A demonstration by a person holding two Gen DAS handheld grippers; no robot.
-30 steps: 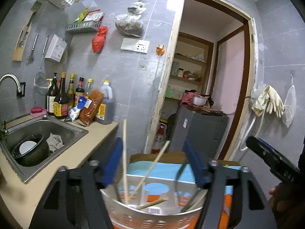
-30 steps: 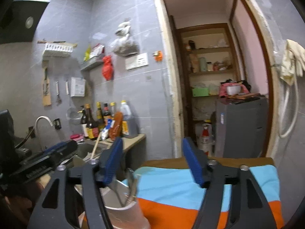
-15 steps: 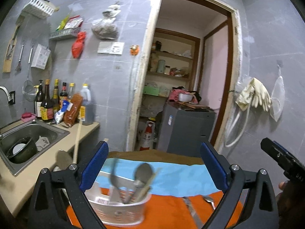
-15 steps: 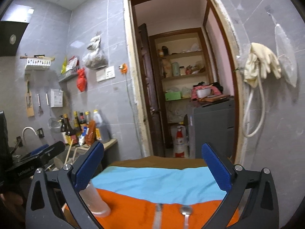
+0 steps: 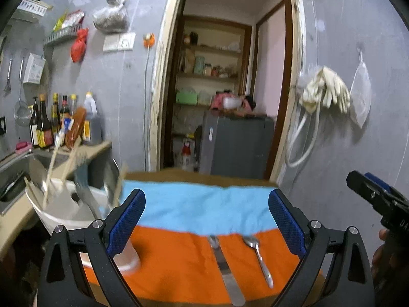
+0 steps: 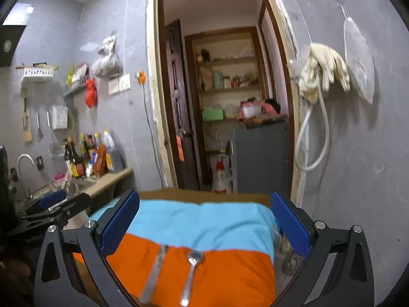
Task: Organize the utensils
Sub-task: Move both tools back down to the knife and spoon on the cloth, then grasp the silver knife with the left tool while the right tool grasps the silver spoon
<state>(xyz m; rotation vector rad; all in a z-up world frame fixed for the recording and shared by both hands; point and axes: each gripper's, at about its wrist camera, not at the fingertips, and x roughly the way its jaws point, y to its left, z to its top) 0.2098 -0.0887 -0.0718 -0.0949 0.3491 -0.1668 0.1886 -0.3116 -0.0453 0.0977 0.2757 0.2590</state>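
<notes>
Two utensils lie on the orange part of a blue and orange cloth (image 5: 199, 209): a flat metal utensil (image 5: 225, 266) and a metal spoon (image 5: 259, 255) to its right. In the right wrist view the flat utensil (image 6: 154, 271) and spoon (image 6: 190, 273) lie between the fingers. A white utensil basket (image 5: 69, 212) holding chopsticks and a spatula stands at the cloth's left end. My left gripper (image 5: 205, 222) is open above the cloth, empty. My right gripper (image 6: 204, 225) is open too, holding nothing.
A counter (image 5: 15, 225) with a sink and sauce bottles (image 5: 46, 128) runs along the left wall. Behind the cloth an open doorway (image 5: 225, 89) shows a grey cabinet and shelves. Rubber gloves (image 5: 324, 94) and a hose hang on the right wall.
Both grippers have opened wide and swung right, away from the basket. The basket, earlier between the left fingers, now stands free at the left. The two loose utensils have come into view.
</notes>
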